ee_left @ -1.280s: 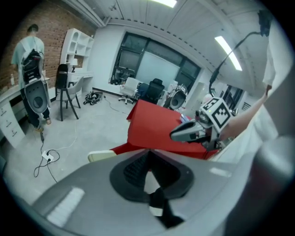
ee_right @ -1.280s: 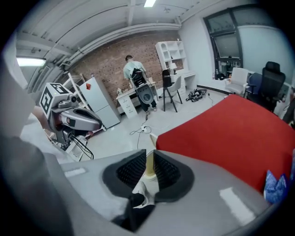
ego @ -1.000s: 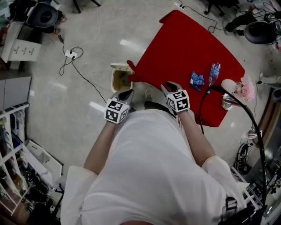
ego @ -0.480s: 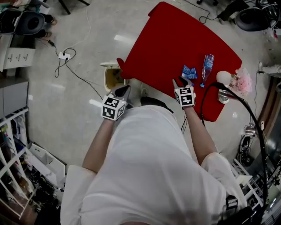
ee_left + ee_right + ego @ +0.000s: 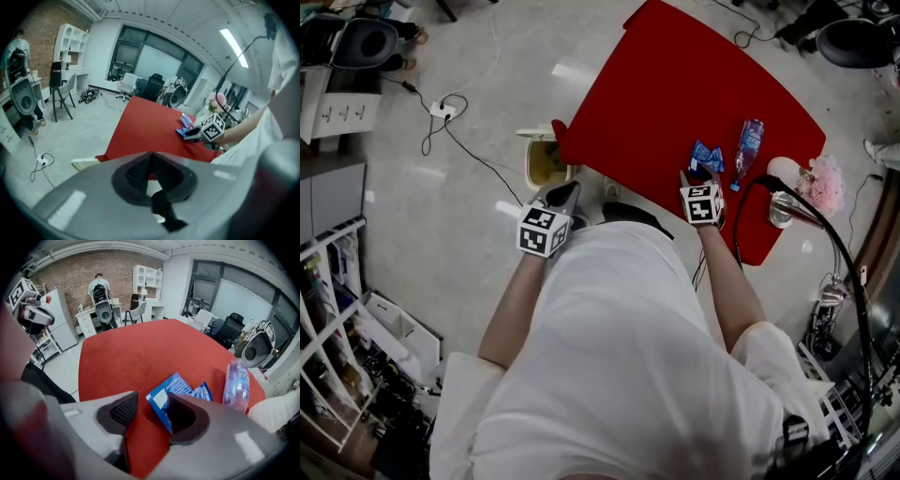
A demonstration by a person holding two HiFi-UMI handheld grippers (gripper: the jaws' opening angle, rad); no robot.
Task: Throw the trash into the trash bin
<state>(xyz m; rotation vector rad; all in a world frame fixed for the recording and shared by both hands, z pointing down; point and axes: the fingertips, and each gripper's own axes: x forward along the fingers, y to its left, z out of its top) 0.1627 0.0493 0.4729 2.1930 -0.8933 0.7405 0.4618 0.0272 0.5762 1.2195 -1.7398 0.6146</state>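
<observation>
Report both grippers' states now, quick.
Left gripper: shut, empty.
Right gripper: open, jaws have just been opening; blue wrapper lies between them, not gripped.

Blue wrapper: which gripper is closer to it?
Right. The right gripper hovers at the blue wrapper, jaws just opening, nothing between them yet; the left gripper is beside the trash bin.

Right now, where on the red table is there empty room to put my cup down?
The far and left part of the red table is bare, from its far corner down to the edge by the trash bin. The near right is crowded: blue wrapper, bottle and pink bunch lie close together.
</observation>
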